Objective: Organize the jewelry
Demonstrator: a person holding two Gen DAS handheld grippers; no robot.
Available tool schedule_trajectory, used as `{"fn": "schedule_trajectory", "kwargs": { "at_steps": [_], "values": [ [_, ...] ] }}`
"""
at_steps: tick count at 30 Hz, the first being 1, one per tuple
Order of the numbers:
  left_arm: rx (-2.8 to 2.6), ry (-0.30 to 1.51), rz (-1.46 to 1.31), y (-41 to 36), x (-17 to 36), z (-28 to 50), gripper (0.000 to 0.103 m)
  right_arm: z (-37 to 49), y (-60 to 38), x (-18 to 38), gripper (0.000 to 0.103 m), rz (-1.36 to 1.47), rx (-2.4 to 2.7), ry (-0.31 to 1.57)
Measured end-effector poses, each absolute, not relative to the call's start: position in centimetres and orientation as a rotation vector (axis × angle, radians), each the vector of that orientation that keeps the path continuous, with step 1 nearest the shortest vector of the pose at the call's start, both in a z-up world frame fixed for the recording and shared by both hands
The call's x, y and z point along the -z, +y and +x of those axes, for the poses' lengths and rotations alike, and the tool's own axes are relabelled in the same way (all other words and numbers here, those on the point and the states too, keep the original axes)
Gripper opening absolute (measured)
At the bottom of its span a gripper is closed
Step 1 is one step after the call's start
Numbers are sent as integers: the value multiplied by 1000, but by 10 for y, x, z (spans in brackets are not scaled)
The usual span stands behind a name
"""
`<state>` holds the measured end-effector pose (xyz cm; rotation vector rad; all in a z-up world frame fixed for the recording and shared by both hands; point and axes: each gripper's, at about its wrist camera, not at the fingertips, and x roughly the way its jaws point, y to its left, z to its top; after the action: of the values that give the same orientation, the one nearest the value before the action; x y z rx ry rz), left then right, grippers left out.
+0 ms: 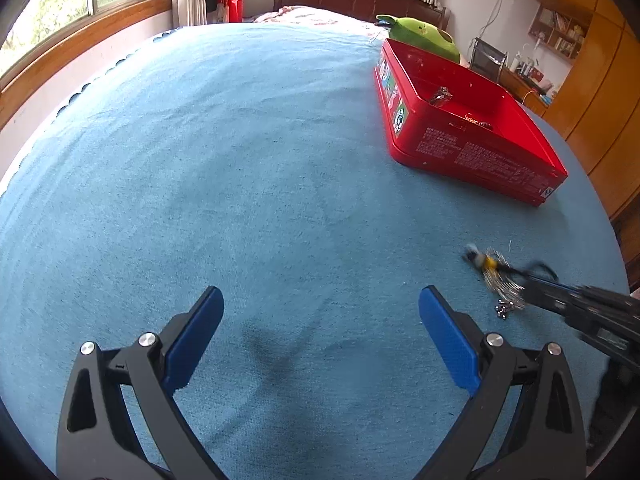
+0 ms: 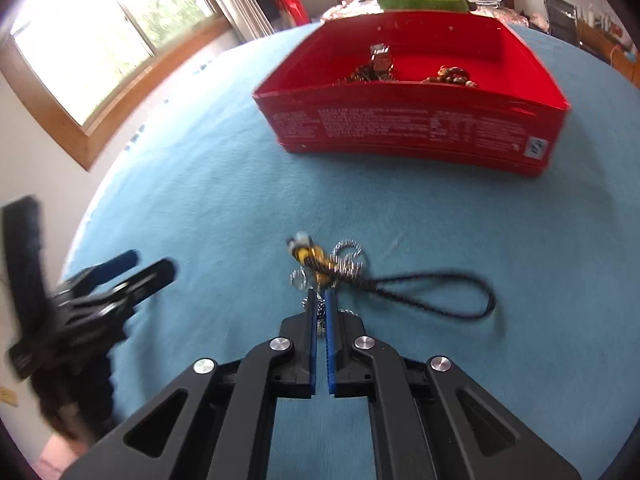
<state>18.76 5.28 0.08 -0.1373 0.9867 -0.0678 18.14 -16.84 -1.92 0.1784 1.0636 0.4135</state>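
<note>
Picking up the last loose piece of jewelry for the red box.

Spreading wide under everything, a blue cloth [image 2: 224,184]; sitting far and to the right on it, the red box [image 2: 404,136], open-topped and already holding a few trinkets [image 2: 380,65] on its floor. Hovering empty over bare cloth at the near left, the left gripper [image 1: 320,312], blue pads spread well apart. Clamping almost together on the silver chain end of the beaded charm [image 2: 320,264], the right gripper [image 2: 320,308]; lying on the cloth near and in front of the box, with a black cord loop [image 2: 440,292] trailing right. Probably calling next for lifting clear without snagging the loop, carrying far over the rim, then parting the pads inside.
</note>
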Motion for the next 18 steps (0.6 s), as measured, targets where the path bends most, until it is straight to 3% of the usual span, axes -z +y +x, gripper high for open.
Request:
{"fn": "schedule_trajectory", "kwargs": {
  "at_steps": [18],
  "values": [
    [61, 1012, -91, 34, 15, 190, 97, 128, -234, -39, 2, 295, -478, 870]
  ]
}}
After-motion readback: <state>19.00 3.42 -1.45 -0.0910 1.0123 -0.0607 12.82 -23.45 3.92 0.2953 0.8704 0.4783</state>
